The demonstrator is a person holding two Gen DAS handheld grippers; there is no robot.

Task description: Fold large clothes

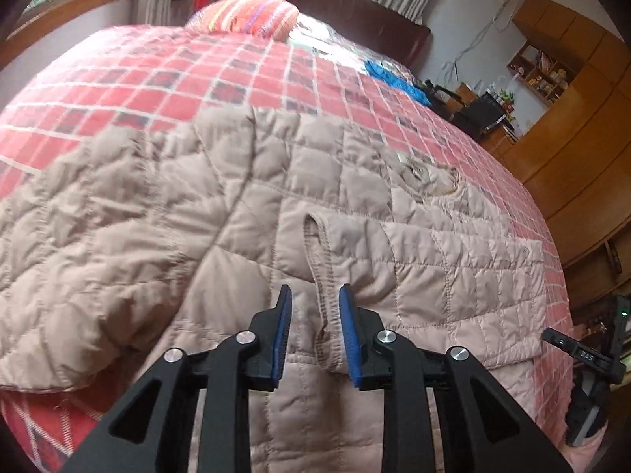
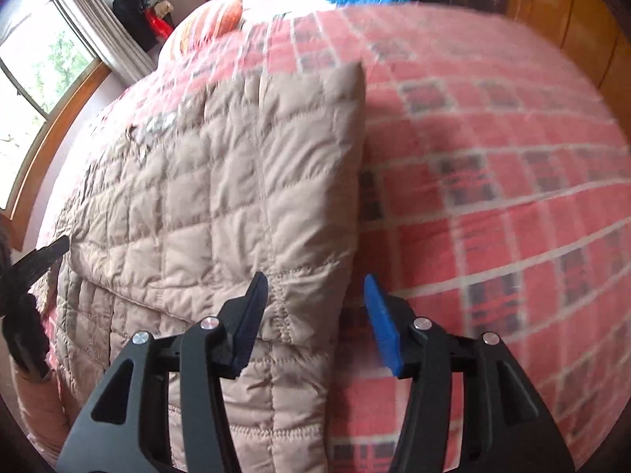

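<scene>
A beige quilted jacket (image 1: 244,213) lies spread on a bed with a red plaid cover (image 1: 165,75). In the left wrist view my left gripper (image 1: 315,289) is open just above the jacket, its blue pads (image 1: 349,315) on either side of a stitched cuff edge (image 1: 319,244). In the right wrist view the jacket (image 2: 221,181) has a folded sleeve panel with a straight right edge. My right gripper (image 2: 314,278) is open over that panel's near corner, one finger above the cloth and the blue pad (image 2: 380,315) above the plaid cover (image 2: 493,205). Neither gripper holds anything.
A striped orange pillow (image 1: 244,13) and a blue cloth (image 1: 390,75) lie near the dark headboard (image 1: 347,8). Wooden cabinets (image 1: 572,149) stand along the bed's right side and a window (image 2: 35,75) along its left. Bare plaid cover stretches to the right of the jacket.
</scene>
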